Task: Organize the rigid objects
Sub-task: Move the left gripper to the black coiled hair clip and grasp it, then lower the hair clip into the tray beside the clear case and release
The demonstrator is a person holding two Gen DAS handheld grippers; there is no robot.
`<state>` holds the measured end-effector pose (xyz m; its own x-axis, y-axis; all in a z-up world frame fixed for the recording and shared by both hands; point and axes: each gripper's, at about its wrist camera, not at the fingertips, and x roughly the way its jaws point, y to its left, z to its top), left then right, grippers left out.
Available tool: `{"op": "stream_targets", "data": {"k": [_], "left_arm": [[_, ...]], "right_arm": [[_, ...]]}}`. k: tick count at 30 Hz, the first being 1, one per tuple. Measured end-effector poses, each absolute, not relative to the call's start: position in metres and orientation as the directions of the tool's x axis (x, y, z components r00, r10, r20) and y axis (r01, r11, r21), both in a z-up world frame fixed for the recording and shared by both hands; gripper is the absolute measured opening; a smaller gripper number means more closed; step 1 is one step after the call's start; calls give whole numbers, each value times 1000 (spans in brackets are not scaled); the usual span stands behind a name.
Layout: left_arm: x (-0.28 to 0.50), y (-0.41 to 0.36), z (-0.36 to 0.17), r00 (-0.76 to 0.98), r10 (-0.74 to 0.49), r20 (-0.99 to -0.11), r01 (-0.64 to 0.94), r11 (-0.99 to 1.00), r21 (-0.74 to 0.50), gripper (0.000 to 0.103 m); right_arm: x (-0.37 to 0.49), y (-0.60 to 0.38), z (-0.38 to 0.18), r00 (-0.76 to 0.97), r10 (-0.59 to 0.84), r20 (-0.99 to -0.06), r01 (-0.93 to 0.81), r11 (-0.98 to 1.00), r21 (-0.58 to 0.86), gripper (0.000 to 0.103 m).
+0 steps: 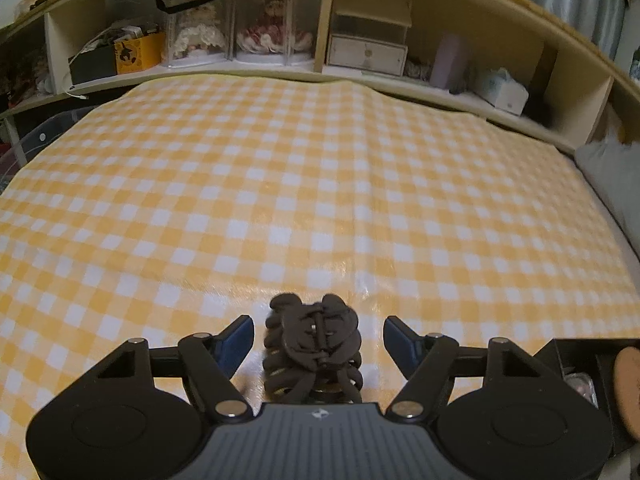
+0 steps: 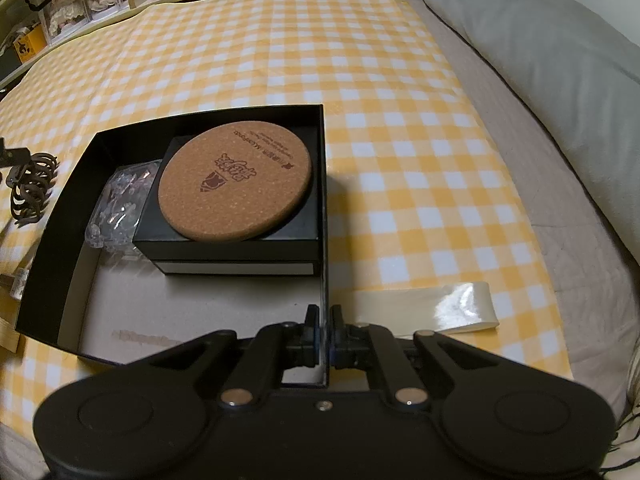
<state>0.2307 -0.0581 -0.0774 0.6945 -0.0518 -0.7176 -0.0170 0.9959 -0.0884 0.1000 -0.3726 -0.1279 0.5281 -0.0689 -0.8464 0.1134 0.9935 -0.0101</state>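
A dark brown claw hair clip (image 1: 314,344) lies on the yellow checked cloth (image 1: 320,200), between the blue pads of my left gripper (image 1: 319,325). There is a gap on each side of it, so the jaws stand open. In the right wrist view the clip (image 2: 32,184) lies just left of an open black box (image 2: 52,220). My right gripper (image 2: 325,320) is shut on the box's right wall. Inside the box a round cork coaster (image 2: 236,184) rests on a smaller black box (image 2: 224,248), beside a clear plastic item (image 2: 120,200).
A headboard shelf (image 1: 360,76) at the far edge holds cased dolls (image 1: 240,28), small boxes and a tissue pack. A grey pillow (image 2: 540,40) lies to the right. A glossy cream strip (image 2: 432,312) lies right of the box. The box corner (image 1: 576,360) shows beside my left gripper.
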Motion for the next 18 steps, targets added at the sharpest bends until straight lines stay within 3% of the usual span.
{"op": "stream_targets", "data": {"k": [4,7,8,18], "left_arm": [[231,-59,-83,688,-30,-725,-13,998,-54,68],[233,-51,-85,677,-37,-735,-32,996,-79,55],[233,-48,-86,672,-57,-738,-27,995,-101,45],[227,-48,-71,687,-134,-714,65,990,-124,45]], "right_arm": [[100,-374,-128,527,-68,-847,111,994,-10,5],[100,-374,-128,527,-69,-847,111,994,-12,5],[100,-373,-128,527,-70,-847,111,994,-13,5],[100,-373,-128,528,-69,-847,110,994,-13,5]]}}
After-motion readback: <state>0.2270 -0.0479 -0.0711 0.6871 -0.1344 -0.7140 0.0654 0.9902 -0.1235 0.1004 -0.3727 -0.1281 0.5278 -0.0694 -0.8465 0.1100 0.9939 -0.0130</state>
